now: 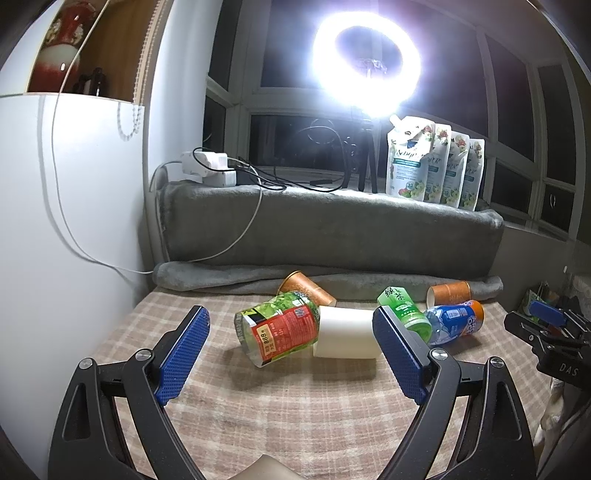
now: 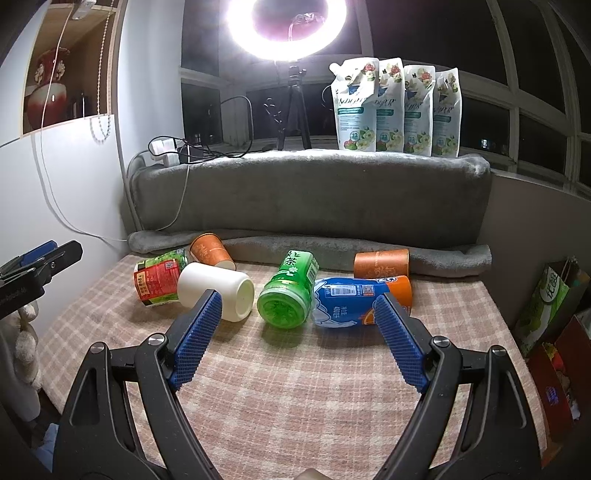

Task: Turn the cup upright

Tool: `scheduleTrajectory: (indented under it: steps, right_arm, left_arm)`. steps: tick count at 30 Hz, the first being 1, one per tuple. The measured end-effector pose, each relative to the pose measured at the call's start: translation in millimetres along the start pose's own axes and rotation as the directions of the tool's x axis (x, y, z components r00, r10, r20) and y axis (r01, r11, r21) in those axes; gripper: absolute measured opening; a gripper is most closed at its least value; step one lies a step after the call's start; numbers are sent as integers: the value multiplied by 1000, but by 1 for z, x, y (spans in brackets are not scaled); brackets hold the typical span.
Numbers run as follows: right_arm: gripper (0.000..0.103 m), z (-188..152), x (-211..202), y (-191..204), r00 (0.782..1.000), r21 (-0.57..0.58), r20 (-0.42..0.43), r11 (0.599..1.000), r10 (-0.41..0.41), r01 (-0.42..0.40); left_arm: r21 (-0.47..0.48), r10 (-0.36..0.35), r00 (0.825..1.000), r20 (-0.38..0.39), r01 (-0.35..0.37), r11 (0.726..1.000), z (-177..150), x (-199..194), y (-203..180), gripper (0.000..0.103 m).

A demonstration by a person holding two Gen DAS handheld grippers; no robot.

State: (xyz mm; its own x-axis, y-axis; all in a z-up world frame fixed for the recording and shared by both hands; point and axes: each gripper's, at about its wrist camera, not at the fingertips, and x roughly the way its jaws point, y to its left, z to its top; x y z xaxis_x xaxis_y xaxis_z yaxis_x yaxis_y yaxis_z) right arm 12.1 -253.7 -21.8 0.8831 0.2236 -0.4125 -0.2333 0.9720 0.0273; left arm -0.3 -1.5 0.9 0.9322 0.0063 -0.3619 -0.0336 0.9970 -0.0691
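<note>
A white cup [image 1: 347,334] lies on its side on the checked cloth [image 1: 295,406], its base toward the right wrist view [image 2: 218,290]. A red-green labelled cup [image 1: 277,328] lies on its side against it, seen too in the right wrist view [image 2: 159,282]. My left gripper [image 1: 291,345] is open and empty, a little short of both. My right gripper [image 2: 297,323] is open and empty, in front of a green tea cup [image 2: 288,295] and a blue-orange cup [image 2: 358,301], both on their sides.
Two orange paper cups [image 2: 210,251] [image 2: 380,262] lie at the back by a rolled grey blanket [image 2: 314,206]. Refill pouches [image 2: 395,107], a ring light [image 2: 288,29] and a power strip [image 2: 166,151] stand on the sill. A white wall [image 1: 74,221] is left; bags [image 2: 546,299] are right.
</note>
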Motion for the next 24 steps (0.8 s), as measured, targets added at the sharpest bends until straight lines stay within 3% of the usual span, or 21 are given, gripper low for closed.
scheduleTrajectory:
  steps: [24]
  right_arm:
    - [87,-3,1,-5,1000,3,-3,1000,-2,2]
  left_arm:
    - [0,-2,1000,1,2,1000,0,0,-2,90]
